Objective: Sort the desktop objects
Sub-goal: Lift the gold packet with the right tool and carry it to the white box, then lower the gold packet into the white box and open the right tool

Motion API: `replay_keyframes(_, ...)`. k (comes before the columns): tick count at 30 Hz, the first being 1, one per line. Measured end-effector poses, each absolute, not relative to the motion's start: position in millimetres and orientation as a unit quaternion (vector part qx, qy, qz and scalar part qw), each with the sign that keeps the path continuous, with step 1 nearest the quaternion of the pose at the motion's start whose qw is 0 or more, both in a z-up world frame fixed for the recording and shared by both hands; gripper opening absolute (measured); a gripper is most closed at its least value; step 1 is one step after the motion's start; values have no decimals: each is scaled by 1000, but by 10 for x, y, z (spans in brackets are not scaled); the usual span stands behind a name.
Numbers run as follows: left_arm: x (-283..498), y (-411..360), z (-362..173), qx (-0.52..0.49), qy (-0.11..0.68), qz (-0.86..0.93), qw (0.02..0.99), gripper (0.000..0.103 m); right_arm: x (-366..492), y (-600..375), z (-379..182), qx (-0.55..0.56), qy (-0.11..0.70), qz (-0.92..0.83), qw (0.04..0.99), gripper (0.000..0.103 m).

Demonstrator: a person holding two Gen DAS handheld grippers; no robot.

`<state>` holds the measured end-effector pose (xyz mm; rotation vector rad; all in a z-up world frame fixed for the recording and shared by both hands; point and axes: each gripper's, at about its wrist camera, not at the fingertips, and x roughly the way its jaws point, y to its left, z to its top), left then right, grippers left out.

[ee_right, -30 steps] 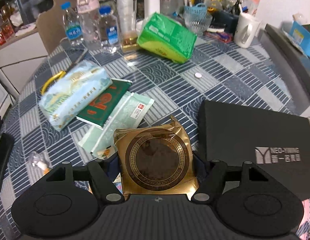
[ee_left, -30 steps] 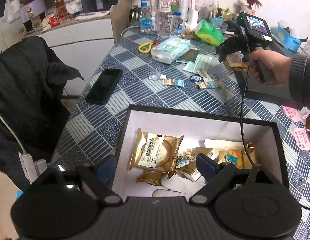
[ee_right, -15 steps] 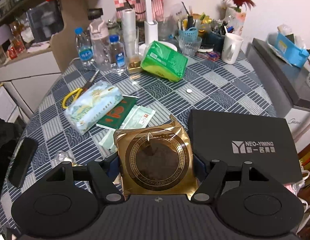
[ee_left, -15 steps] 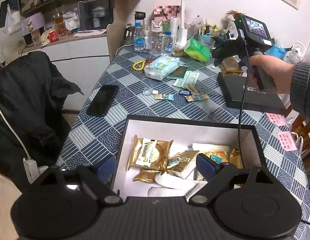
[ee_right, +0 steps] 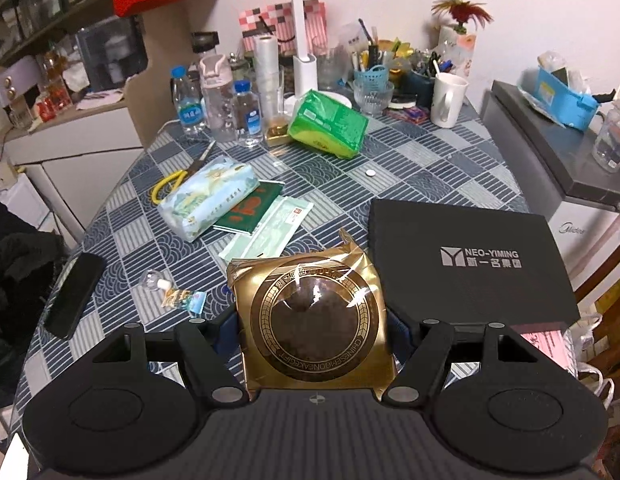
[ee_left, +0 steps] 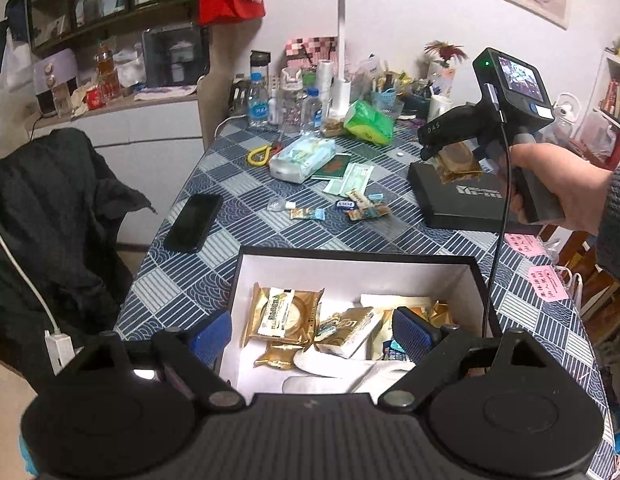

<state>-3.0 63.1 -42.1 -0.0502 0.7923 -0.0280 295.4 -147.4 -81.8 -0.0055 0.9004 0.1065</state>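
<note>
Matte black hand-held gripper, blue finger pads, grey knit sleeve.

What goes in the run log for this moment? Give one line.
right gripper: shut on gold mooncake packet, lifted above table | left gripper: open, over open box | packet not yet boxed

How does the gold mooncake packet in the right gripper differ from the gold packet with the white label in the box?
The held mooncake packet is clamped in the right gripper in the air; the labelled packet lies in the open box. The held one shows a dark round window, the other a white label. Both are gold foil.
</note>
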Motion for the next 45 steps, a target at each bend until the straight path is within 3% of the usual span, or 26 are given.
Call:
replay_keyframes(26, -344, 771, -351, -6, 359, -46, 932, 103, 1552, -1463, -888, 67, 435, 75, 895, 70)
replay_keyframes(45, -406, 911, -339, -25, 358, -43, 932, 103, 1120, -1160, -1631, 109, 505, 91, 852, 70)
